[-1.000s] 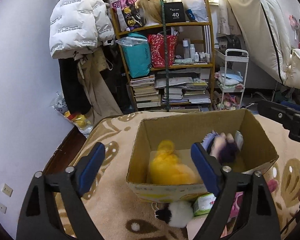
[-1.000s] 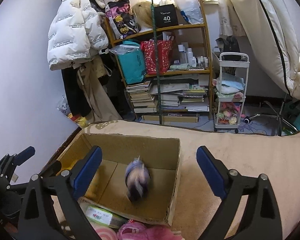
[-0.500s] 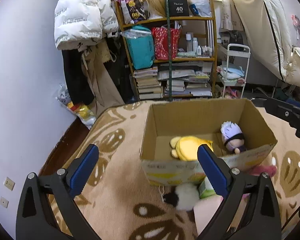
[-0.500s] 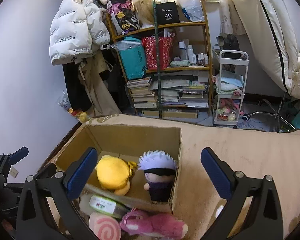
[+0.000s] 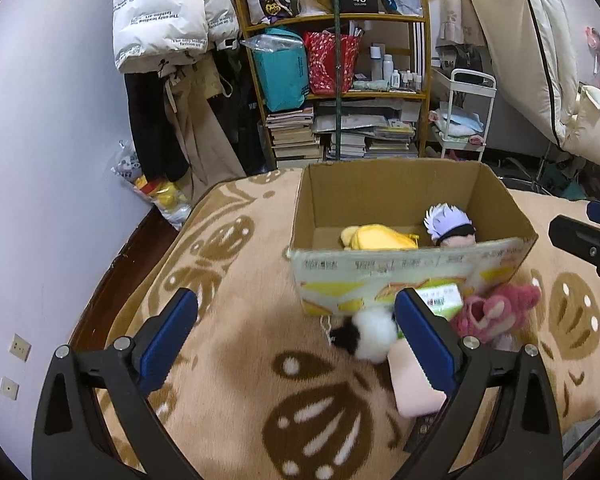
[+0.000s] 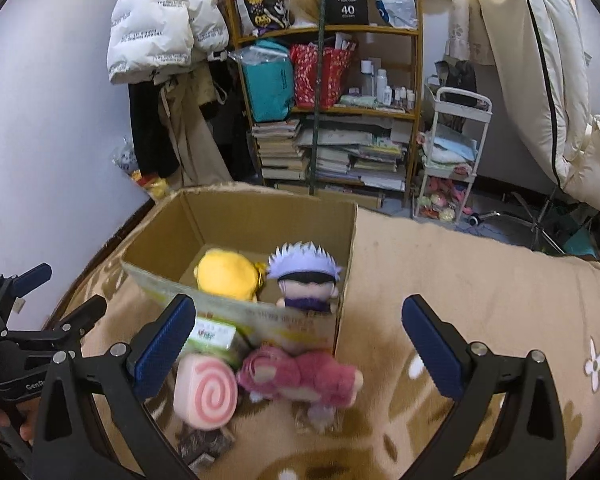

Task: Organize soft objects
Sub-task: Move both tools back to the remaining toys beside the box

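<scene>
Left wrist view only: black-and-white plush (image 5: 370, 336) on the blanket (image 5: 236, 360), just before the cardboard box's (image 5: 384, 196) near wall, by its left corner.
Right wrist view only: pink swirl-roll plush (image 6: 205, 394) showing its spiral face, touching the pink bear plush (image 6: 300, 374); green packet (image 6: 212, 336) behind, against the box.
Box contents: yellow plush (image 6: 226, 274) left, white-haired doll (image 6: 306, 276) right, side by side.
Left hand-held gripper (image 5: 296, 340): released, empty, hovering short of the box's near left corner.
Right hand-held gripper (image 6: 296, 342): released, empty, poised above the pink bear, angled toward the box's near right corner.
</scene>
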